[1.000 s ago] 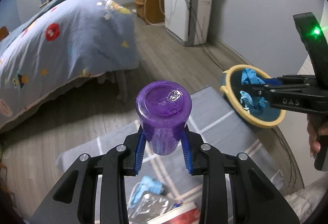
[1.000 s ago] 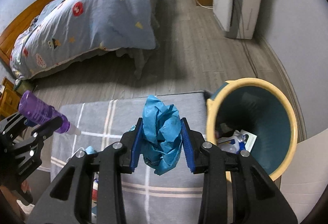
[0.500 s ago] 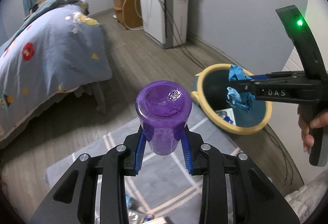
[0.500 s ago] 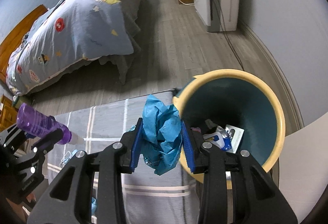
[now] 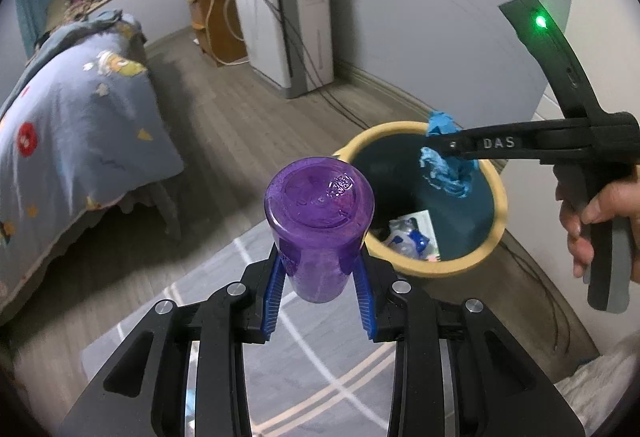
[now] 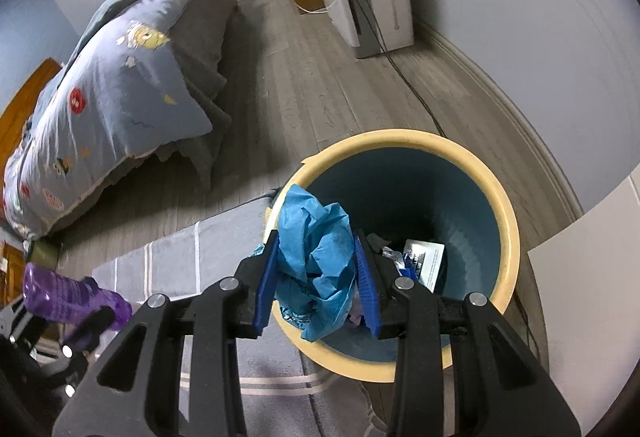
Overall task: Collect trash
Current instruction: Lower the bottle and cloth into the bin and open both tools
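My left gripper (image 5: 320, 269) is shut on a purple plastic bottle (image 5: 320, 221), whose base faces the camera. The bottle hangs over the grey rug, just left of a yellow-rimmed teal trash bin (image 5: 496, 197). My right gripper (image 6: 316, 277) is shut on a crumpled blue paper wad (image 6: 316, 257). In the left wrist view that wad (image 5: 448, 169) hangs over the bin's mouth. The right wrist view shows the bin (image 6: 508, 221) with wrappers and a card at its bottom, and the purple bottle (image 6: 68, 297) at the lower left.
A grey rug with white stripes (image 6: 168, 257) lies beside the bin. A bed with a blue patterned quilt (image 5: 80, 125) stands to the left. A white appliance with cables (image 5: 288, 33) stands by the far wall. A hand (image 5: 600, 213) holds the right gripper's handle.
Both grippers have travelled toward the bin with their loads. The blue wad went from over the rug to over the bin's mouth, and the bottle now hangs close to the rim.
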The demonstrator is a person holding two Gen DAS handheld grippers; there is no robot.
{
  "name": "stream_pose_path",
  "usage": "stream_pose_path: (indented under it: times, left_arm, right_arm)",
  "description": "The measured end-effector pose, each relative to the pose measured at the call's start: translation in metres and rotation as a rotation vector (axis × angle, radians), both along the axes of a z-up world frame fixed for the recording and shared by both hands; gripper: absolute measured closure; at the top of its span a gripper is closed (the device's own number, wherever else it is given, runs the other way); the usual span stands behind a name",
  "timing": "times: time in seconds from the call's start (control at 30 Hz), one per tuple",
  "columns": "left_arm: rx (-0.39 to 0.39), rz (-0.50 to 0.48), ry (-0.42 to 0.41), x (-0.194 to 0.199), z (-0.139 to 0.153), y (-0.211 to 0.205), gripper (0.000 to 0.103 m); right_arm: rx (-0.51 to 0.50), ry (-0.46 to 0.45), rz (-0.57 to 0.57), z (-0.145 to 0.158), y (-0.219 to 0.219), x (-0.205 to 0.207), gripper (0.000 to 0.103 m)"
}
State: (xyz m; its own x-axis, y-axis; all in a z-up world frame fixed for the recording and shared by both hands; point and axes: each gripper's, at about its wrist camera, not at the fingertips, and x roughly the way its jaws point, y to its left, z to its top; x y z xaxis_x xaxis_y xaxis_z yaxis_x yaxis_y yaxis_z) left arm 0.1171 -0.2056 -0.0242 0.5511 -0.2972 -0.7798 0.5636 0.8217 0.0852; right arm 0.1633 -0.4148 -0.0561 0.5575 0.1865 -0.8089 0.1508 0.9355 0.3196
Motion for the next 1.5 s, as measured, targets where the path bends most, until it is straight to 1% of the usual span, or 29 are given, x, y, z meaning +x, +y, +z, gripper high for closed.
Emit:
stream_pose_path:
  times: [0.23,0.43,0.53,0.73,0.83,0.97,1.1,1.23,1.33,1.37,1.4,1.43,1.47,1.5]
  left_arm:
    - [0.004,-0.059,0.029,0.005,-0.006,-0.043,0.069]
    - [-0.04,-0.122,0.116,0.014,-0.019,-0.07,0.069]
    - [-0.044,-0.132,0.134,0.022,-0.027,-0.08,0.069]
    - [-0.006,-0.131,0.162,0.038,-0.048,-0.097,0.069]
    - [0.007,-0.121,0.162,0.046,-0.055,-0.107,0.069]
    - [0.028,-0.106,0.155,0.055,-0.062,-0.115,0.069]
    - [0.052,-0.1,0.134,0.064,-0.062,-0.121,0.069]
    - [0.069,-0.102,0.115,0.071,-0.063,-0.124,0.069]
    - [0.086,-0.097,0.109,0.077,-0.067,-0.125,0.069]
    - [0.087,-0.093,0.108,0.078,-0.068,-0.125,0.069]
    - [0.085,-0.088,0.109,0.079,-0.068,-0.124,0.069]
    - [0.079,-0.081,0.107,0.08,-0.068,-0.123,0.068]
    - [0.069,-0.074,0.105,0.08,-0.067,-0.121,0.064]
    - [0.061,-0.07,0.104,0.08,-0.066,-0.12,0.061]
  right_arm:
    - [0.028,0.008,-0.043,-0.006,-0.023,-0.002,0.068]
    - [0.074,0.047,-0.098,-0.021,-0.048,-0.003,0.068]
    - [0.092,0.061,-0.126,-0.028,-0.061,-0.006,0.068]
    - [0.136,0.097,-0.186,-0.045,-0.083,-0.009,0.068]
    - [0.153,0.12,-0.206,-0.054,-0.089,-0.009,0.068]
    - [0.147,0.138,-0.207,-0.062,-0.09,-0.008,0.068]
    - [0.151,0.126,-0.219,-0.063,-0.09,-0.006,0.068]
    - [0.209,0.105,-0.239,-0.066,-0.095,-0.005,0.068]
    - [0.22,0.093,-0.246,-0.067,-0.096,-0.004,0.067]
    - [0.223,0.088,-0.247,-0.067,-0.096,-0.003,0.066]
    - [0.227,0.082,-0.25,-0.067,-0.096,-0.003,0.06]
    - [0.232,0.074,-0.258,-0.066,-0.097,-0.003,0.044]
    - [0.237,0.066,-0.268,-0.066,-0.097,-0.004,0.039]
    - [0.244,0.056,-0.278,-0.064,-0.098,-0.004,0.036]
